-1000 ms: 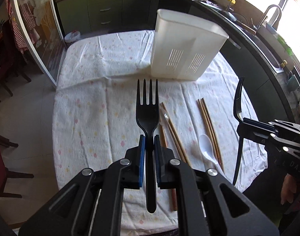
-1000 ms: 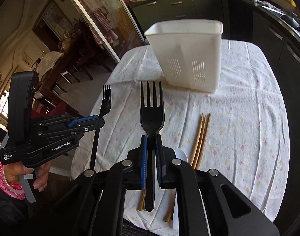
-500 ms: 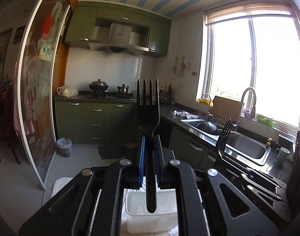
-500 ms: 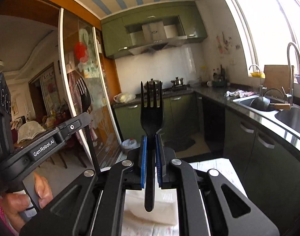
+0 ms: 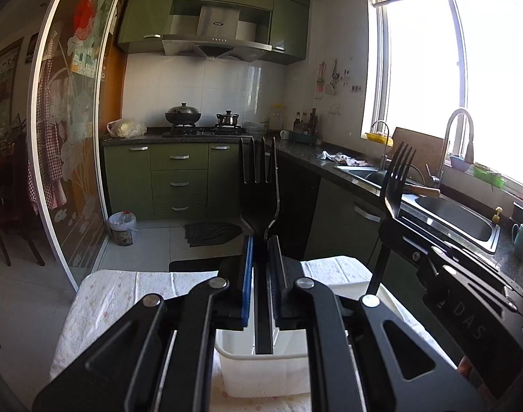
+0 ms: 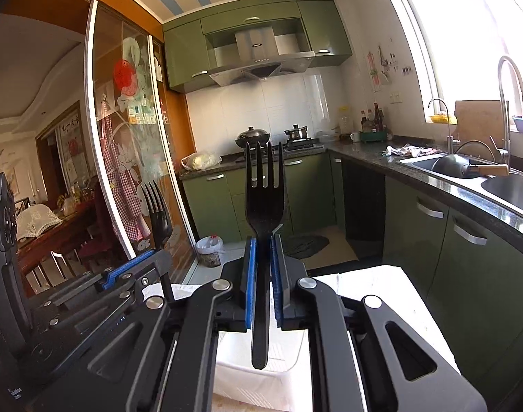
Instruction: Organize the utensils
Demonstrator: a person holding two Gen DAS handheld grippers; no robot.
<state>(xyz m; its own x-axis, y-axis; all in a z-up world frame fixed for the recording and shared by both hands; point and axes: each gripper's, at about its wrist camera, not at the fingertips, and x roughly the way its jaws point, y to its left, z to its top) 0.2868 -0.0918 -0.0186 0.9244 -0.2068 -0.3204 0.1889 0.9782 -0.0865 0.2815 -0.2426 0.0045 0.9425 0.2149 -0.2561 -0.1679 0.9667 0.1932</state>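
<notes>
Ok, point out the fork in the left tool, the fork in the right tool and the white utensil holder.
Left fork (image 5: pixel 259 202), left wrist view, on its head below the prongs.
Right fork (image 6: pixel 264 206), right wrist view, on its head.
White utensil holder (image 5: pixel 261 374), left wrist view, on its near wall.

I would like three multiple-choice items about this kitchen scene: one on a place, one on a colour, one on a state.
1. Where is the white container?
A. on the stove
B. on the table, below the grippers
C. in the sink

2. What colour is the fork in the left gripper?
A. black
B. white
C. silver

3. How is the right gripper?
A. open and empty
B. shut on a spoon
C. shut on a fork

Key: 1 B, it stands on the tablecloth beneath both handles. 2 A, handle and tines are black. 3 C, its blue pads clamp the handle of the right fork.
</notes>
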